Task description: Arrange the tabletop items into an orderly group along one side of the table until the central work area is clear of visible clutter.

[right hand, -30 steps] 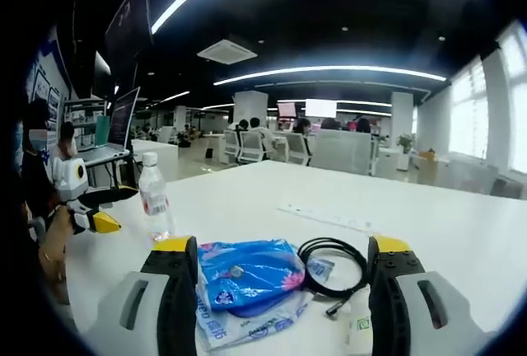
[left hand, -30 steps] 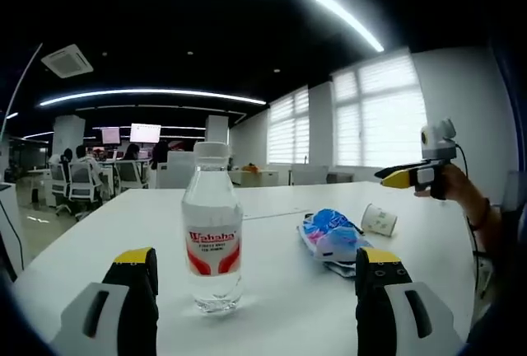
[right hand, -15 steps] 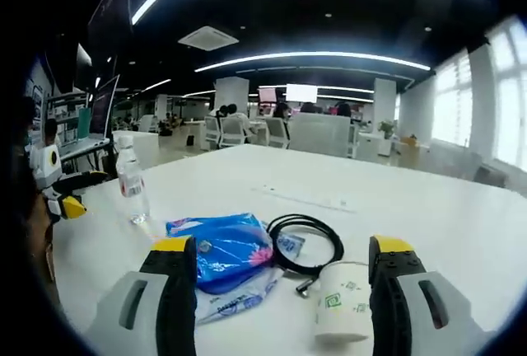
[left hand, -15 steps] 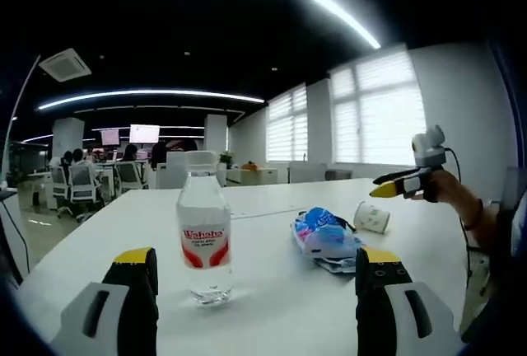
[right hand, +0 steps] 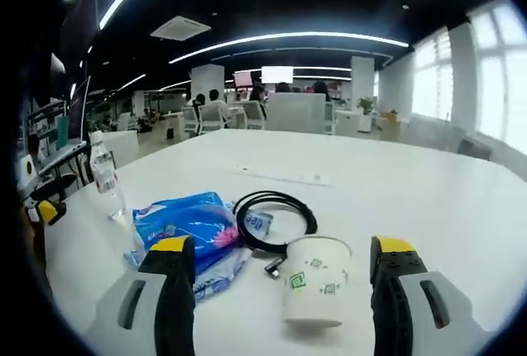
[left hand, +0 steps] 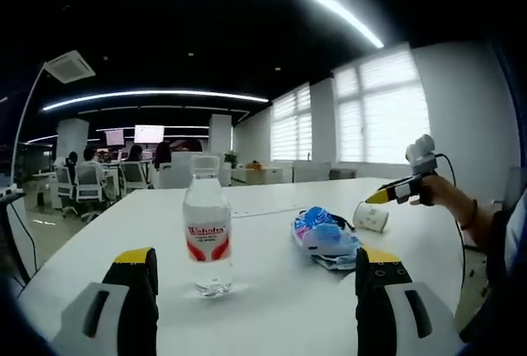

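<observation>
My left claw (left hand: 256, 290) has two black jaws capped in yellow, each set in a pale grey housing with a dark slot. My right claw (right hand: 275, 282) is built the same way: black, yellow-tipped, grey-shelled. Seen from the left gripper view, it has a yellow nose, and a dark band circles my wrist (left hand: 471, 214).

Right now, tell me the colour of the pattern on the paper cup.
Green marks on a white paper cup, clearest in the right gripper view, where it stands between the open jaws.
</observation>
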`<action>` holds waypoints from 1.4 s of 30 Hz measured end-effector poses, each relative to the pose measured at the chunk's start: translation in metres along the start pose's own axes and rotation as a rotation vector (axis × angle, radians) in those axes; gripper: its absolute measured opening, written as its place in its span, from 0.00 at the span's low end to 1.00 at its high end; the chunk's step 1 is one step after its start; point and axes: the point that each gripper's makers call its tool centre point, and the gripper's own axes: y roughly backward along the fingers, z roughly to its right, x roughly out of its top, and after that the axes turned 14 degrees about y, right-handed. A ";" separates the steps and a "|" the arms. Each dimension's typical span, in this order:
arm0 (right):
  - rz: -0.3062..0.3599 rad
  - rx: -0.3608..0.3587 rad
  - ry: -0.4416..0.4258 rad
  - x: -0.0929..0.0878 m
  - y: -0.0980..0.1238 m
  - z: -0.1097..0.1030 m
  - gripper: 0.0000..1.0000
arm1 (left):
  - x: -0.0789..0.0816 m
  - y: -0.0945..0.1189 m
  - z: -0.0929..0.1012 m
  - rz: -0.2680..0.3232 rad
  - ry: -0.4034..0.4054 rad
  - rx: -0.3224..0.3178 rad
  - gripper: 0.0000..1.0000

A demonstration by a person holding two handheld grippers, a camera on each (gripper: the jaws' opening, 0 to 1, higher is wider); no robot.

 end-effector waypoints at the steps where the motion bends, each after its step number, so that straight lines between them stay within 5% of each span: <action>1: -0.005 0.000 -0.001 -0.001 0.000 0.001 0.85 | -0.001 0.000 0.000 -0.003 0.001 0.001 1.00; 42: -0.120 0.018 -0.075 -0.037 -0.027 0.000 0.80 | -0.010 0.014 -0.002 -0.042 0.043 0.008 1.00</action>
